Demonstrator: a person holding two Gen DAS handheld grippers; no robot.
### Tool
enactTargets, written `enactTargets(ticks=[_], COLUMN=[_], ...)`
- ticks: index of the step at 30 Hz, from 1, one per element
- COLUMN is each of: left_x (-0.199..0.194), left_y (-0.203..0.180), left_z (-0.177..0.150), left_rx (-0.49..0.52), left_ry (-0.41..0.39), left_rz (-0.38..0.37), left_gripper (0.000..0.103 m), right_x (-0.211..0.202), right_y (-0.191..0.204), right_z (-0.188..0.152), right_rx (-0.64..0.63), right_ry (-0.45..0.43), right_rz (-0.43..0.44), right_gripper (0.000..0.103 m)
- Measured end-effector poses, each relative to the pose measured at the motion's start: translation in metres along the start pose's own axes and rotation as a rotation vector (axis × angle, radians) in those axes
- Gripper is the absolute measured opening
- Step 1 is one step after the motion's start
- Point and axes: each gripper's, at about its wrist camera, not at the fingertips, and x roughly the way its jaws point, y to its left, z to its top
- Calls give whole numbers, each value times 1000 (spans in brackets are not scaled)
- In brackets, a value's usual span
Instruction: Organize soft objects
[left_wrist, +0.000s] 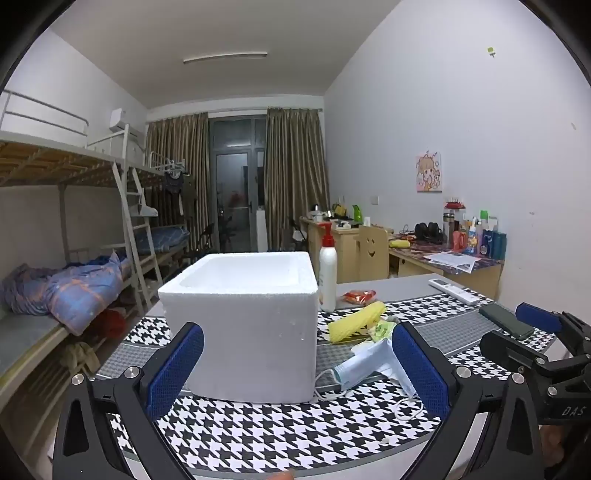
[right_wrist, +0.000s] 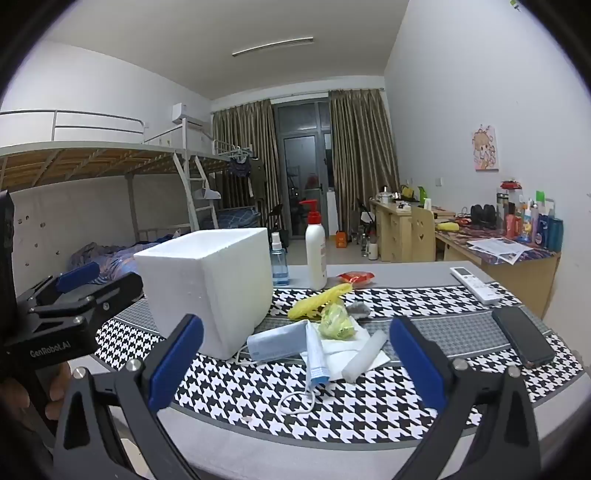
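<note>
White foam makes up the open box (left_wrist: 242, 325) that stands on the houndstooth-covered surface (right_wrist: 258, 398), and I place everything else by it. My left fingers (left_wrist: 295, 373) are spread as wide as they go with nothing between them, the box's near wall straight ahead of them. My right fingers (right_wrist: 295, 365) are just as wide and just as empty, pointing at the heap of soft things to the right of the box. Nearest the box there lies a pale blue face mask (right_wrist: 275, 345), touching its lower right corner, with its white ear loop (right_wrist: 295, 402) trailing toward me. Just past the mask, further right of the box, sit a crumpled yellow-green bag (right_wrist: 334, 321), a white foam roll (right_wrist: 364, 354) on white paper, and a yellow corn-shaped toy (right_wrist: 317, 301). Behind the box on its right stand a white pump bottle (right_wrist: 316, 254) and a clear blue spray bottle (right_wrist: 279, 264). Well to the right of the box lie a dark phone (right_wrist: 522, 336) and a white remote (right_wrist: 474, 284).
</note>
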Motion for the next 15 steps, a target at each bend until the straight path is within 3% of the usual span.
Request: enactTargets(ticks=[4, 15], left_x=[1, 1], left_y=[-4, -1], left_z=[0, 2], left_rx=[30, -5], left_ry=[6, 13], left_rz=[5, -4], left_gripper=[102, 102], right_x=[-1, -3], right_y=[-1, -4], right_z=[0, 4], right_rx=[5, 0], right_ry=[-8, -9], right_rz=[3, 5], right_gripper=[102, 102])
